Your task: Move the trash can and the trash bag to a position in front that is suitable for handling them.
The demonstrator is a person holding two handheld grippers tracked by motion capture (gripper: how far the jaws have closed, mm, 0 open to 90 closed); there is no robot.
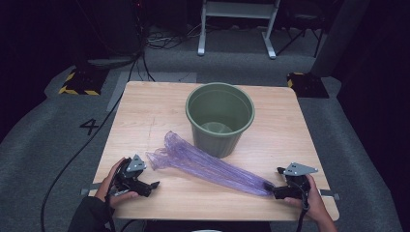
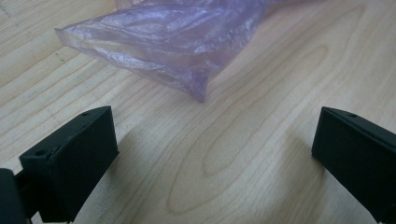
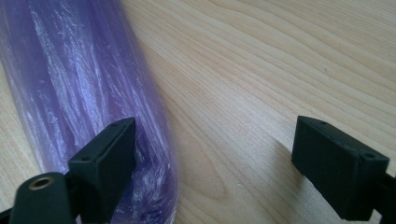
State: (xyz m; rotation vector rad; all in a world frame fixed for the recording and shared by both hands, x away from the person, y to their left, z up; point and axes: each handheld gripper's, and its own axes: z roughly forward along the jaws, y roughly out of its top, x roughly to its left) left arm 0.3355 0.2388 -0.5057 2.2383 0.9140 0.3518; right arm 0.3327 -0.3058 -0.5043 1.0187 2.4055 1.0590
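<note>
A crumpled, see-through purple plastic bag point(image 1: 208, 166) lies flat and slantwise on the wooden table point(image 1: 159, 101), from the middle down to the front right. A green plastic bucket point(image 1: 220, 118) stands upright just behind it. My left gripper point(image 1: 150, 187) rests near the front left, open wide, with the bag's wider end point(image 2: 168, 42) a little ahead of its jaws point(image 2: 215, 126). At the front right, my right gripper point(image 1: 273, 182) is open too. In the right gripper view its left jaw sits on or over the bag's narrow end point(image 3: 70, 88), while bare wood lies between the jaws point(image 3: 215, 135).
The bucket looks empty inside. Grey carpet surrounds the table, with a black cable point(image 1: 77, 154) trailing off to the left. A white metal frame point(image 1: 237, 24) and yellow-black striped bases point(image 1: 80, 82) stand on the floor behind.
</note>
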